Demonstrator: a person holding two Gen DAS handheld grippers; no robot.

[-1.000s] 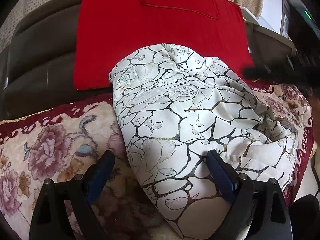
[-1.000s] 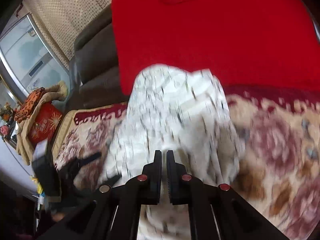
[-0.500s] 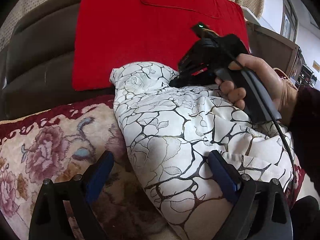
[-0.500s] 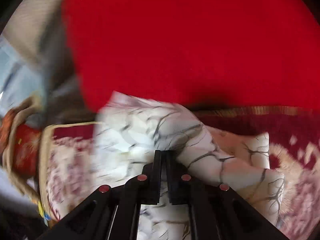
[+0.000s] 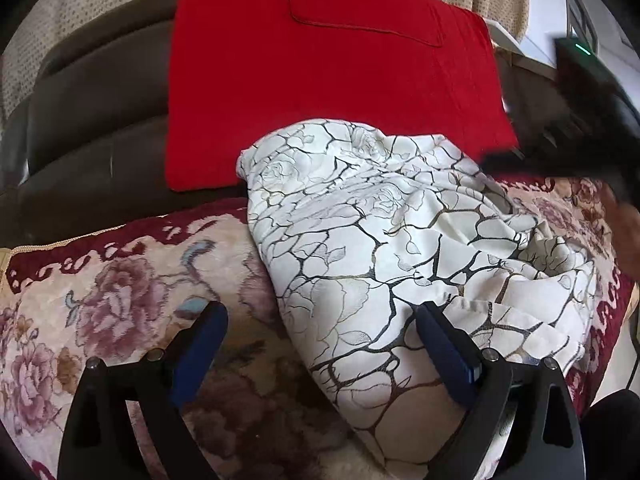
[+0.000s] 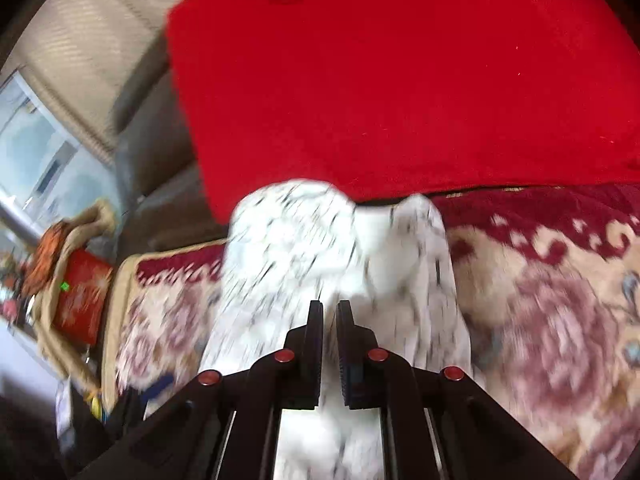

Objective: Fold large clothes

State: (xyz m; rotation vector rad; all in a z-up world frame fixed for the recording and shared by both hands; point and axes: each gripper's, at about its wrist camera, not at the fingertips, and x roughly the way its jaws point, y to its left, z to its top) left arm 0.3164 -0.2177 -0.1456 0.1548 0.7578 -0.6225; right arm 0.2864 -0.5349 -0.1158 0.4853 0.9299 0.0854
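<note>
A white garment with a black crackle-and-rose print (image 5: 380, 248) lies bunched on a floral sofa cover (image 5: 120, 312). My left gripper (image 5: 316, 344) is open, low over the garment's near edge, one blue pad on the sofa cover and the other on the cloth. My right gripper (image 6: 330, 320) has its jaws nearly together above the garment (image 6: 304, 248), which is blurred in the right wrist view; no cloth shows clearly between the pads. The right gripper's dark body (image 5: 580, 120) shows blurred at the right of the left wrist view.
A red cushion cover (image 5: 320, 72) hangs on the dark brown sofa back (image 5: 92, 120) behind the garment. A red box and a beige cloth (image 6: 76, 292) sit past the sofa's left end. Curtains (image 6: 88, 40) and a window are behind.
The right gripper came down onto the garment's far part half a second ago and has since lifted off to the right. The garment lies flatter. The left gripper has not moved.
</note>
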